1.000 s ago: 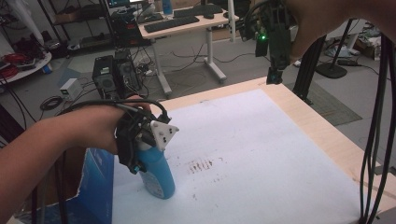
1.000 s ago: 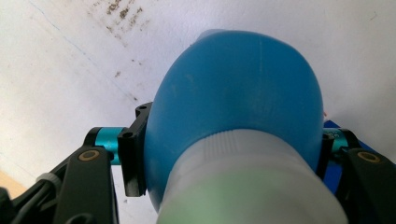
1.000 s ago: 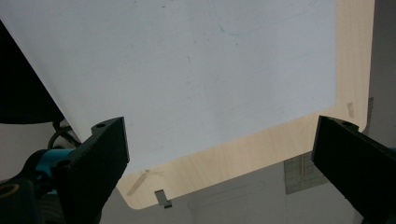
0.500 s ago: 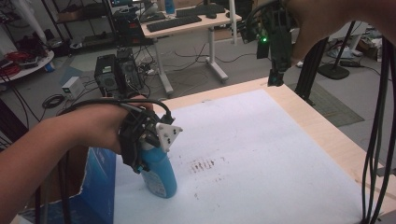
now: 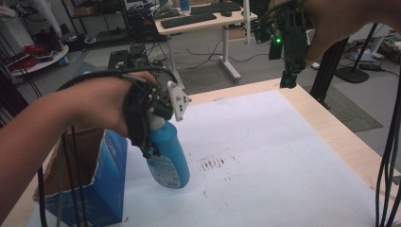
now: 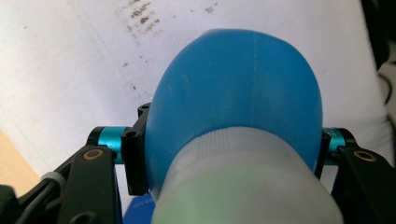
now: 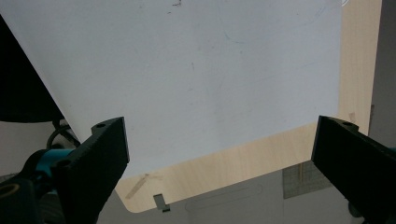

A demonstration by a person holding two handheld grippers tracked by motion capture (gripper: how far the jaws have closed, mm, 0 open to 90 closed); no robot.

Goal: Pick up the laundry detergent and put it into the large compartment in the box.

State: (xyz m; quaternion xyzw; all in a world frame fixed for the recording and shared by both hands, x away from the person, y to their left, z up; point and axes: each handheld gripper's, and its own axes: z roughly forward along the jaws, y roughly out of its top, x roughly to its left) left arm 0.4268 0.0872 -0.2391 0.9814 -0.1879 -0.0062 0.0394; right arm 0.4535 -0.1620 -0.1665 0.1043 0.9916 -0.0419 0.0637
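blue plastic fills my left gripper [image 5: 150,142]: its jaws are clamped on the neck end of the blue bottle [image 5: 168,153], which hangs tilted, base down, above the white sheet [image 5: 265,156] on the table [image 5: 331,127], beside the open blue box [image 5: 97,184]. a patch of brown smudges [image 5: 216,164] marks the sheet just right of the bottle. my right gripper [image 7: 219,140] is held high over the table's far edge, jaws spread wide with nothing between them.
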